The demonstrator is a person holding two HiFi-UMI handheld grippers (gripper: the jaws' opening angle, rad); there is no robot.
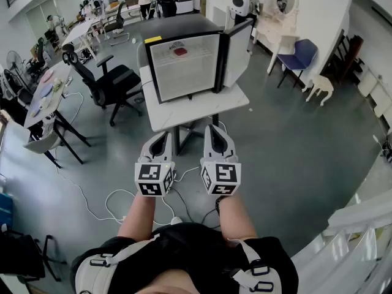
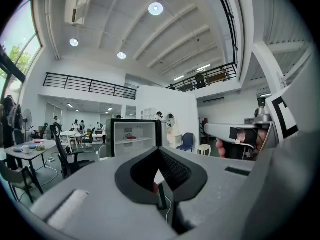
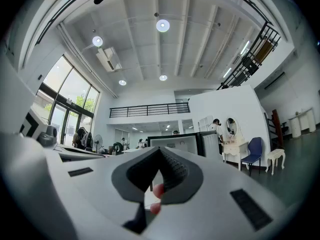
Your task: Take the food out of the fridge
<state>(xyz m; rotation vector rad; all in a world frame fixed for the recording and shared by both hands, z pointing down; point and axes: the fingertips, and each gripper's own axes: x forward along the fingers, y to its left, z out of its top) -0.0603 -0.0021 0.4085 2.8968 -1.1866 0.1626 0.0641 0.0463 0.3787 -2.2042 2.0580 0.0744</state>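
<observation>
One boxy black fridge point(image 1: 184, 72), white-lined.

Bright ceiling lamps point(image 2: 155, 8), soft shadows, strong fisheye distortion.

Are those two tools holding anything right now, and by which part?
Nothing is held. The left tool and the right tool are both shut and empty; the red food lies inside the open fridge.

Red food point(image 1: 180, 51) in fridge point(image 1: 184, 28) too small to identify.
</observation>
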